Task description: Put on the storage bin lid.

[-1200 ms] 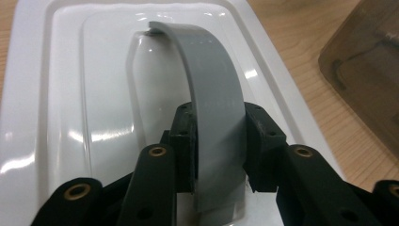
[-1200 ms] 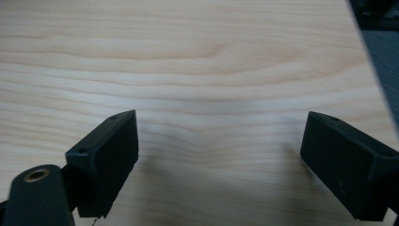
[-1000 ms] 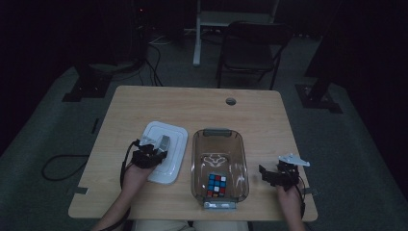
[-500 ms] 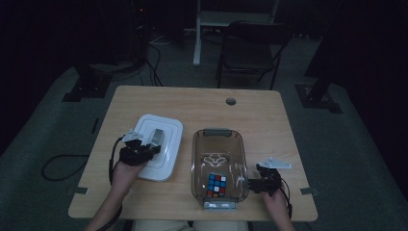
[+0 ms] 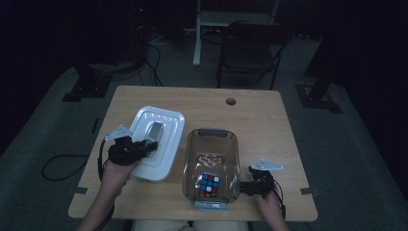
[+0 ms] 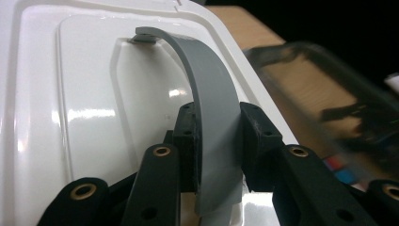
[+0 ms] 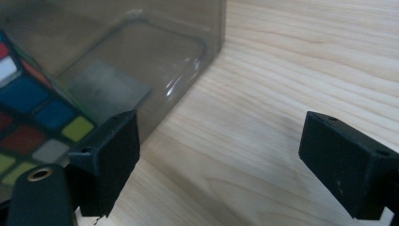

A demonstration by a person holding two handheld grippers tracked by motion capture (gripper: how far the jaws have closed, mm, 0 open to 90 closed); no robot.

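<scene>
The left gripper [image 6: 214,141] is clamping its fingers [image 6: 186,136] on the grey handle [image 6: 211,99] of the white lid [image 5: 156,144], which is tipping up over the table's [image 5: 260,120] left half, just beside the clear bin [image 5: 211,166]. That lid is looking light, stiff and glossy, so slippery on its face; the arched handle is the sensible place to be holding it, near the middle so it is not swinging. The right gripper [image 7: 216,160] is waiting with fingers spread wide and empty, by the bin's near right corner. Inside the bin a colourful puzzle cube [image 5: 209,185] is sitting low, leaving the rim free. Farther back, a dark chair [image 5: 252,45] is standing clear of the work
</scene>
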